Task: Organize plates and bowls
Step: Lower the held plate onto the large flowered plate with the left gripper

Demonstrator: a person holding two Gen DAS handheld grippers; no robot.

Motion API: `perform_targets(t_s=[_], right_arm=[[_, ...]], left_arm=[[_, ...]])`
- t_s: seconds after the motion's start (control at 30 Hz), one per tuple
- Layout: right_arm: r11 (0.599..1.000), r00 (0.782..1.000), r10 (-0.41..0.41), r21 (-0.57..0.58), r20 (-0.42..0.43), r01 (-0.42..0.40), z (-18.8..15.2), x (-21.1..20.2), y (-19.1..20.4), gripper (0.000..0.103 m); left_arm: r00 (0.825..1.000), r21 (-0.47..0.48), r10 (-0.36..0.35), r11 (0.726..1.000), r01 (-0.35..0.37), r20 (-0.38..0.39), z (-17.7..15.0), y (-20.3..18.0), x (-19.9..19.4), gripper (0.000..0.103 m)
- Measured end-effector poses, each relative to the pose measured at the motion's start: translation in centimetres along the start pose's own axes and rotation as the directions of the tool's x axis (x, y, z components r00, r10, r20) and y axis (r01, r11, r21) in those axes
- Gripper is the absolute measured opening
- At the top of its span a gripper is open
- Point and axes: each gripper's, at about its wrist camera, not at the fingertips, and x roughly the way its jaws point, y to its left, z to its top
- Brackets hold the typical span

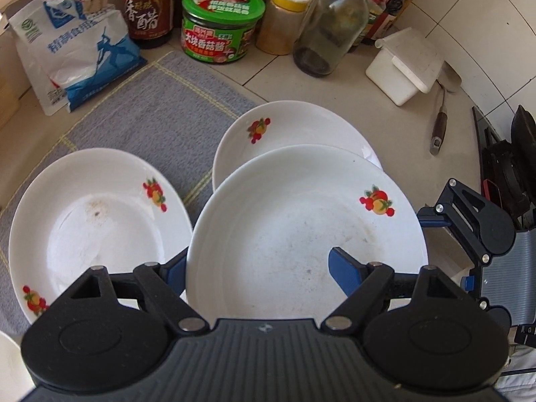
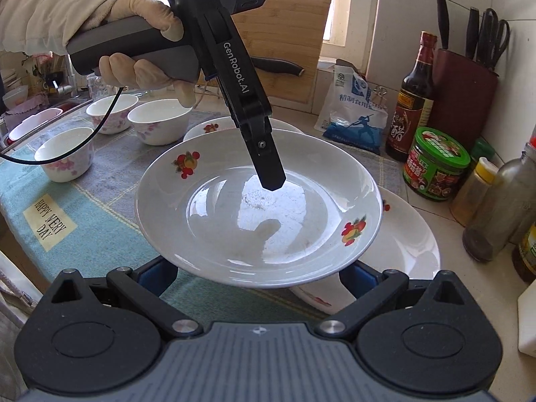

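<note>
My left gripper (image 1: 261, 261) is shut on the near rim of a white plate with fruit prints (image 1: 308, 227): one finger lies inside the dish, the other is hidden under the rim. The plate (image 2: 258, 207) hangs tilted above the mat, with the left gripper's finger (image 2: 273, 177) reaching into it from above. Under its near edge, my right gripper (image 2: 258, 274) stands open, its blue pads wide apart. A second plate (image 1: 294, 127) lies behind and partly under the held one, a third (image 1: 97, 221) to its left. Three flowered bowls (image 2: 112, 112) stand far left.
A salt bag (image 1: 77, 57), vinegar bottle (image 1: 147, 3), green-lidded jar (image 1: 221, 23), glass bottle (image 1: 331, 26) and white box (image 1: 405, 63) line the back wall. A spatula (image 1: 440, 124) lies on the tiles. A knife block (image 2: 465, 93) and cutting board (image 2: 294, 47) stand behind.
</note>
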Motion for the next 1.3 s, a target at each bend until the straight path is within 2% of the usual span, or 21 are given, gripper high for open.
perform_targets(t_s=[0.57,0.83,1.3], right_arm=[[0.989,0.995,-0.095,0.109,-0.021,0.097,-2.5,-1.7,-3.9,0.103],[0.983,0.994,-0.104,0.147,-0.021,0.106,-2.8,-1.7,-4.7,0.103],[0.983,0.994,-0.106,0.149,-0.016,0.107,-2.8,-1.5,-4.7,0.103]], left_arm=[[0.998,0.095,-0.051,0.994,0.056,-0.049,5.4,-3.0,4.9,0.083],[0.996,0.09,-0.065,0.994,0.07,-0.062,6.4,-2.8,6.7,0.083],[0.996,0.072,-0.055,0.996,0.061,-0.076,6.9,-2.2,8.1,0.083]])
